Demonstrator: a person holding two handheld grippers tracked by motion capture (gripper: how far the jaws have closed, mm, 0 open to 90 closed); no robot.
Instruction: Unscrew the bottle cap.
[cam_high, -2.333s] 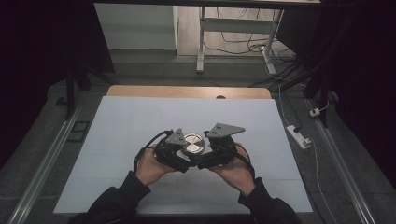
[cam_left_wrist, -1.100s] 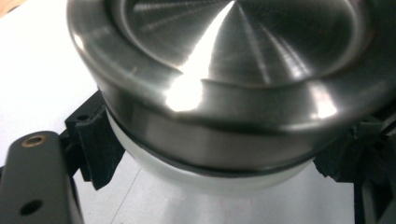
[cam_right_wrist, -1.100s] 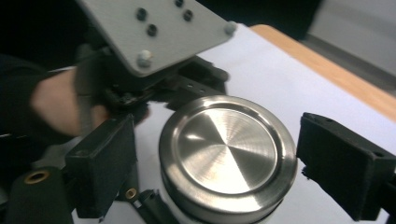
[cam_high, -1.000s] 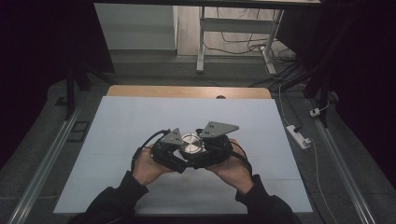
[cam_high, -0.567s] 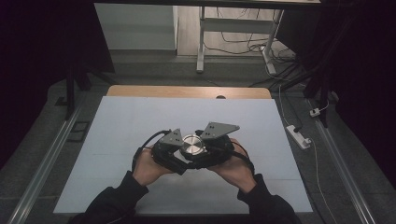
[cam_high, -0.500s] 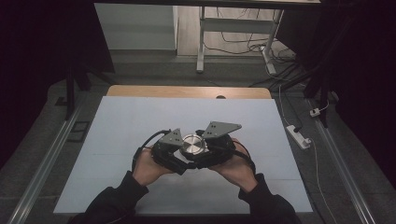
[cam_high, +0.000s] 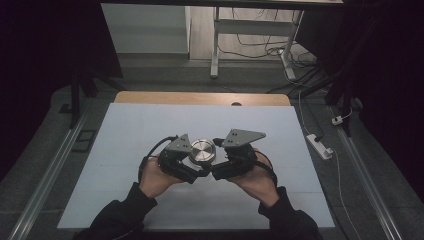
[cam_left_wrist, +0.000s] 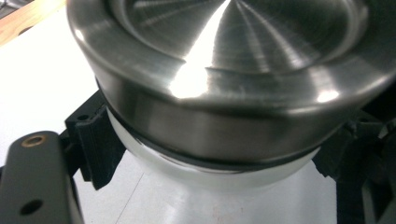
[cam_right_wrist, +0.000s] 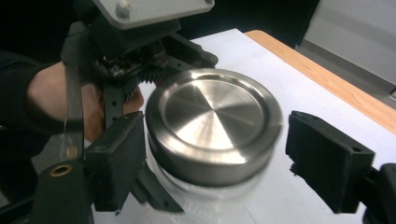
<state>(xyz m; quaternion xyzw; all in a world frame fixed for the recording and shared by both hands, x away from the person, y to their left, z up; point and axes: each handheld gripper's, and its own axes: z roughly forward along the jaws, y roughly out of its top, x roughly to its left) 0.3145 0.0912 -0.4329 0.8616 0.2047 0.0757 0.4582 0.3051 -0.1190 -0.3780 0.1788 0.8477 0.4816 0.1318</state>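
On the white counter (cam_high: 150, 125), a steel-lidded jar (cam_high: 202, 151) stands mid-surface between both tongs. The left tongs (cam_high: 192, 167) pinch its pale base; the right tongs (cam_right_wrist: 210, 154) are spread, straddling the lid (cam_right_wrist: 212, 121).

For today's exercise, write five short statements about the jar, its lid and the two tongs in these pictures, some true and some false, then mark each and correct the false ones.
1. The jar's lid is brushed metal. True.
2. The jar under the lid is black. False: its body is white.
3. The right tongs have both jaws pressed on the lid. False: one jaw is at the lid, the other stands clear of it.
4. The jar sits on the bare wooden strip. False: it is over the white table top.
5. The left tongs and the right tongs flank the jar. True.
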